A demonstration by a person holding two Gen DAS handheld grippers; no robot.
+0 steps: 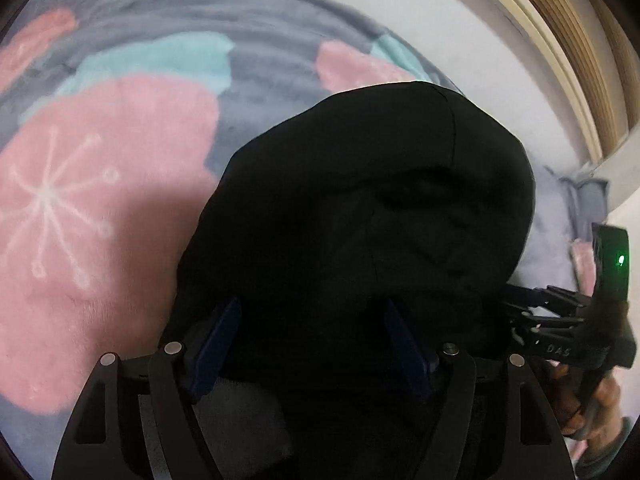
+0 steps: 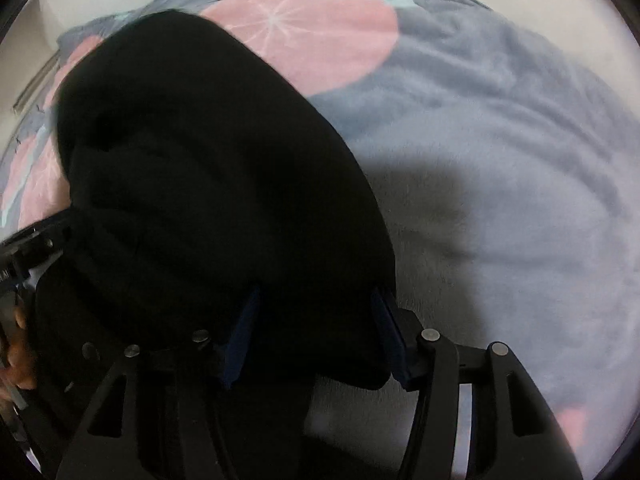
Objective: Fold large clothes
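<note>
Two claws stand wide apart: the left gripper and right gripper each have the black garment bunched between their blue pads, though whether they pinch it I cannot tell. It sags toward twelve o'clock over the fleece blanket; soft, limp, best taken at the hems.

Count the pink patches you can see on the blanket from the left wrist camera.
3: a large pink patch with white starburst left of the black garment, a small one upper left, another beyond the garment. Others may be hidden.
</note>
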